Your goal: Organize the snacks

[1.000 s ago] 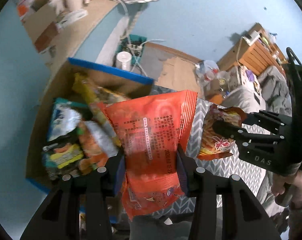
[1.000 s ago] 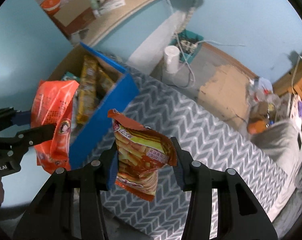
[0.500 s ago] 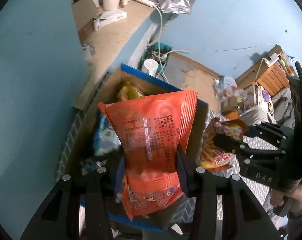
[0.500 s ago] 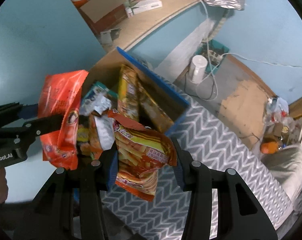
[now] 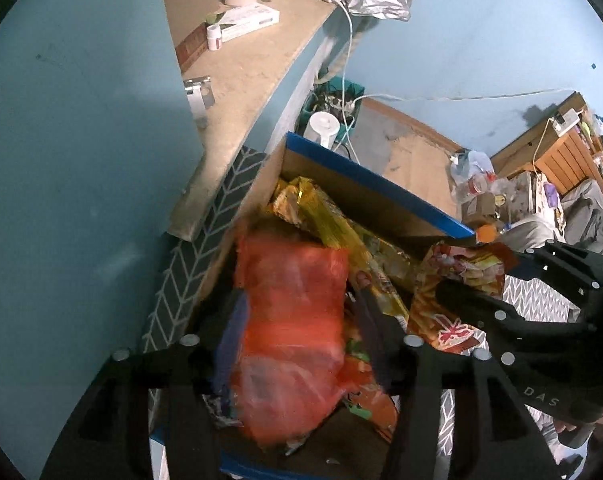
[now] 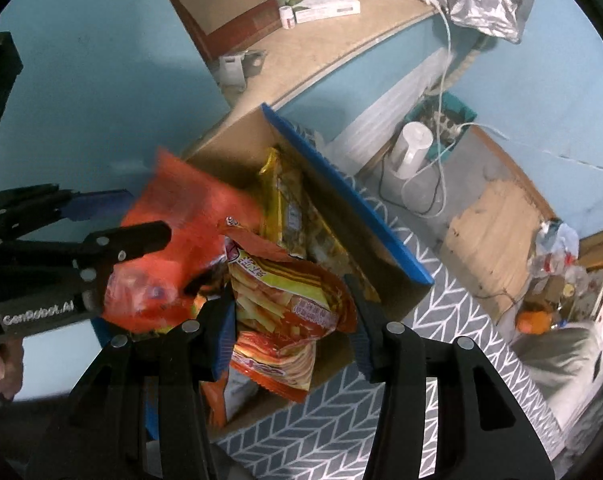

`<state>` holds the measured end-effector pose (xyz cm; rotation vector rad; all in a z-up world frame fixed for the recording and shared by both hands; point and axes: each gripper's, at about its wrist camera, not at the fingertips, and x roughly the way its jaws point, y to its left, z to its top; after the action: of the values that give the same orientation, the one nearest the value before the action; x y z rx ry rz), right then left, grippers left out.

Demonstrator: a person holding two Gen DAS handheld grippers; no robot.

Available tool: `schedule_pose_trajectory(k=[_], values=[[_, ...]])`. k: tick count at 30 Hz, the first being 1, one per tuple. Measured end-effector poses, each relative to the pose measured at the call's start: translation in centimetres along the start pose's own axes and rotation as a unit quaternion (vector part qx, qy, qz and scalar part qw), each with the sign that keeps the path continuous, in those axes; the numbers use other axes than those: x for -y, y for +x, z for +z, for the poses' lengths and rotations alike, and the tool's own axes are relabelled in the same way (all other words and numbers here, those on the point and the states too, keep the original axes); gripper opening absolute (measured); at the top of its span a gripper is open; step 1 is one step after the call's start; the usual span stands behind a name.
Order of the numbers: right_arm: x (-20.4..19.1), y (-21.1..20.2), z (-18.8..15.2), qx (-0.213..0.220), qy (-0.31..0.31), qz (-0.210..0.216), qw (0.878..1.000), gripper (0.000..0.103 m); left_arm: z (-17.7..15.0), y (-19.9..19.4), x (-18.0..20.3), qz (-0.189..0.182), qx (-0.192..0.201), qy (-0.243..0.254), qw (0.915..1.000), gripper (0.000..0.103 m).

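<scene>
My left gripper (image 5: 297,320) has spread its jaws; the orange snack bag (image 5: 293,320) between them is blurred and dropping into the blue-rimmed cardboard box (image 5: 365,176). The right wrist view shows that bag (image 6: 181,240) loose beside the left gripper (image 6: 113,220), tilted over the box (image 6: 341,196). My right gripper (image 6: 289,312) is shut on a red-and-yellow chip bag (image 6: 285,312) above the box's near corner; it also shows in the left wrist view (image 5: 461,300). Yellow snack packs (image 5: 325,216) lie inside the box.
The box stands on a grey chevron-patterned cloth (image 6: 441,380). A wooden shelf (image 5: 253,64) with a mug and small boxes runs behind. A white kettle (image 6: 413,148) and cables sit on the floor beyond. A blue wall is at the left.
Both grippers moved forward over the box. The left jaws opened and the orange bag slipped down, blurred. The right gripper still holds its chip bag.
</scene>
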<state>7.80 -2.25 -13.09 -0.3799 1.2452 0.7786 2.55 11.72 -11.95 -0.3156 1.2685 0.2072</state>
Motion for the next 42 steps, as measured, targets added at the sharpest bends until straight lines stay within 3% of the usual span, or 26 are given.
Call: schedule_pose_trajectory(k=[2,8,16,20,32,36,42], values=[[0.2,-0.2,0.0,0.002,0.004,-0.006,1.000,0.056,0.1,-0.4,-0.1,0.007,0.006,0.002,1.0000,0.071],[0.7,-1.2,0.0,0.015,0.024,-0.006,1.000,0.067,-0.2,-2.0,-0.4,0.011,0.021,0.003,0.9997,0.074],[1.4,-3.6,-0.4,0.037,0.051,0.005,0.998,0.068,-1.0,-4.8,-0.3,-0.004,0.043,-0.004,0.9991,0.078],[1.5,-5.3,-1.1,0.051,0.061,0.003,0.997,0.068,-1.6,-6.7,0.4,0.007,0.065,0.003,0.9979,0.078],[1.8,-11.7,-3.9,0.112,0.077,-0.035,0.990,0.073,-3.0,-11.4,3.1,-0.012,0.100,0.006,0.9949,0.081],[2.2,-13.3,-4.9,0.126,0.092,-0.044,0.987,0.074,-3.5,-12.7,4.3,-0.006,0.112,0.015,0.9936,0.088],[3.0,-15.4,-6.0,0.140,0.108,-0.058,0.982,0.075,-4.1,-14.4,6.1,0.007,0.125,0.036,0.9915,0.088]])
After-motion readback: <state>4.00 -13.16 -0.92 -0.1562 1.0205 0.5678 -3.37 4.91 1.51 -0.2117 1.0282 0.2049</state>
